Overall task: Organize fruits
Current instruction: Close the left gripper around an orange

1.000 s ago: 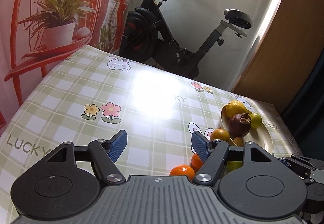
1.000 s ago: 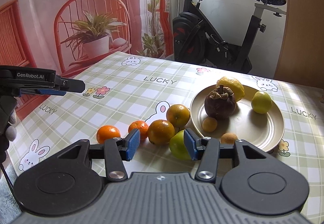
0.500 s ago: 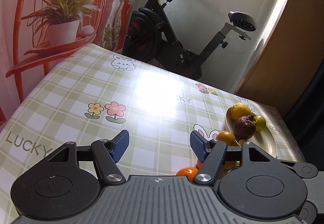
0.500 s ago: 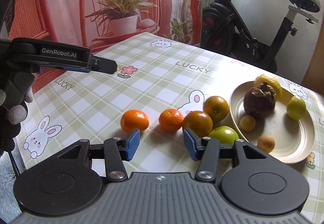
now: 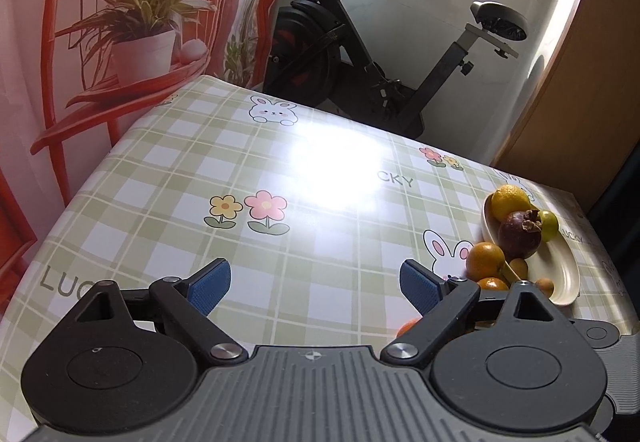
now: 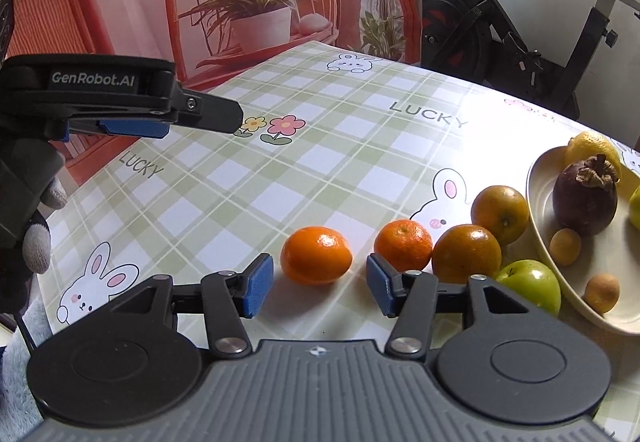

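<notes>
A row of fruit lies on the checked tablecloth: a tangerine (image 6: 316, 255), a second tangerine (image 6: 404, 244), two oranges (image 6: 466, 254) (image 6: 500, 214) and a green apple (image 6: 528, 284). The cream plate (image 6: 600, 318) to their right holds a mangosteen (image 6: 584, 198), a lemon (image 6: 592, 146) and small brown fruits. My right gripper (image 6: 320, 282) hangs low over the table; its jaws are opening, and the leftmost tangerine sits just ahead between the fingertips, untouched. My left gripper (image 5: 314, 278) is over bare cloth, jaws opening wide with nothing between them. The plate (image 5: 560, 274) is to its right.
A gloved hand (image 6: 38, 242) holds the left gripper (image 6: 230, 118) at the left of the right wrist view. An exercise bike (image 5: 360, 54) stands behind the table's far edge. A printed backdrop with a red chair and a potted plant hangs at the left.
The right gripper has slid left along the fruit row and sunk toward the leftmost tangerine, jaws a little wider. The left gripper's jaws have spread much wider.
</notes>
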A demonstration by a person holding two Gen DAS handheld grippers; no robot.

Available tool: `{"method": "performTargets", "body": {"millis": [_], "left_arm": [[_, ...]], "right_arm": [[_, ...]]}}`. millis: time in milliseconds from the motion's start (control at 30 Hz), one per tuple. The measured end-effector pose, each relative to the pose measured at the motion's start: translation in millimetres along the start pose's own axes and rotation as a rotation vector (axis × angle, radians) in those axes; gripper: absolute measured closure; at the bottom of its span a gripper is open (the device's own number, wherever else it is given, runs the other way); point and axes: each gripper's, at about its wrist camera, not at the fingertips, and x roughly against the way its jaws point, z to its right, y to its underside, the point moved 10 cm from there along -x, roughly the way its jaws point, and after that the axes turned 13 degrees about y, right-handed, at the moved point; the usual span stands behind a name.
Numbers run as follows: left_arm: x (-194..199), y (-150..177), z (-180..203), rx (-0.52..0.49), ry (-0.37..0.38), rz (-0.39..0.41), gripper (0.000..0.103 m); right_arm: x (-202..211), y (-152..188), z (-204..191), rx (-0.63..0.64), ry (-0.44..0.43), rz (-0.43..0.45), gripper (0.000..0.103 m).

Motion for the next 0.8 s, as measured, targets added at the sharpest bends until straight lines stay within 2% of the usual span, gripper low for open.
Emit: {"method": "performTargets", "body": {"millis": [167,267,400,500,567,600,700,800], "left_arm": [[-10.8,12.0,-4.0,0.073,0.044,-0.042,0.01],[-13.1,14.1,-4.9,0.064,0.013,-0.038,0.01],[-18.9,15.3,3.7,0.024,0.012,-0.061,0.012],[-29.0,18.3,14.7,-0.031,0.055,-0.096,0.028],[-35.5,23.1,20.7,-0.048,0.083,-0.125,0.045],[-36.8,25.8,24.6,-0.058,0.098,-0.135,0.048],[-38.4,31.6,37.2,-0.091,0.153,-0.147,0.051],[-41.0,36.1,44.7,-0.083,0.203,-0.162,0.053]], "right_arm": [[-5.8,1.5,-4.5,-0.011,-0.027,-0.022,0.048],[-4.7,2.5,-12.8,0.022,-0.037,-0.015,0.047],[-7.7,3.6,-16.6,0.04,-0.032,-0.016,0.048],[-10.3,2.1,-16.1,0.045,-0.022,-0.011,0.048],[-12.4,-0.2,-15.7,0.049,-0.014,-0.004,0.048],[-13.5,-1.3,-15.6,0.051,-0.009,0.0,0.048],[-14.1,-4.1,-15.3,0.061,-0.002,0.016,0.051],[-14.0,-3.6,-12.0,0.042,-0.013,0.02,0.054]]}}
